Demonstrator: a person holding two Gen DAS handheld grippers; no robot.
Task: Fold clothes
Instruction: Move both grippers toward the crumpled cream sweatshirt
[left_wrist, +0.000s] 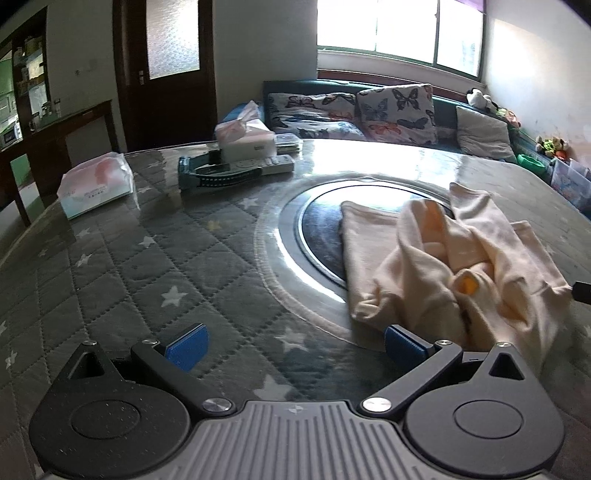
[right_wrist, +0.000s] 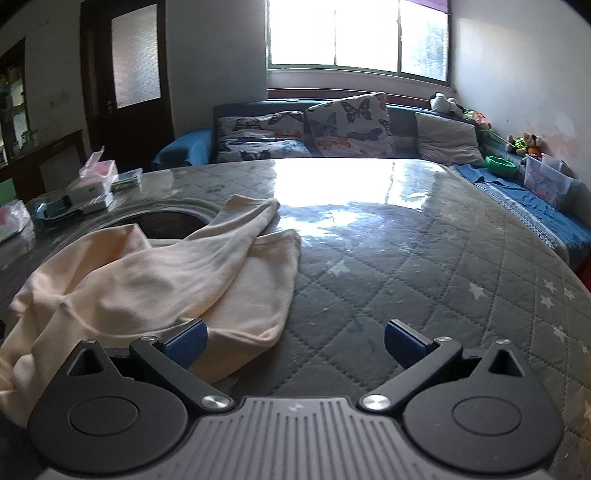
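The left hand-held gripper (left_wrist: 293, 347) hangs low over the surface (left_wrist: 155, 266), its blue fingers spread wide with nothing between them. Ahead of it and off to its right lies the cream garment (left_wrist: 454, 266), crumpled in a loose heap with an orange-yellow patch showing among the folds; the near edge of the cloth sits just beyond the right blue pad (left_wrist: 402, 341), and whether it touches is hard to tell. The garment partly covers a round glass inset (left_wrist: 317, 229) in the quilted, star-printed cover. Farther ahead to the left are a soft tissue pack (left_wrist: 96, 184), a tissue box (left_wrist: 245, 138) and a remote control (left_wrist: 258, 164). The right hand-held gripper (right_wrist: 293, 341) is likewise released, holding nothing. From it the same garment (right_wrist: 155, 280) lies ahead and to the left, one long flap reaching away toward the middle of the surface (right_wrist: 424, 266); the left blue pad (right_wrist: 186, 341) hangs over the near hem of the cloth. Straight ahead and to the right of this gripper the quilted cover is bare. Beyond the far edge stands a sofa with butterfly cushions (right_wrist: 347, 123).
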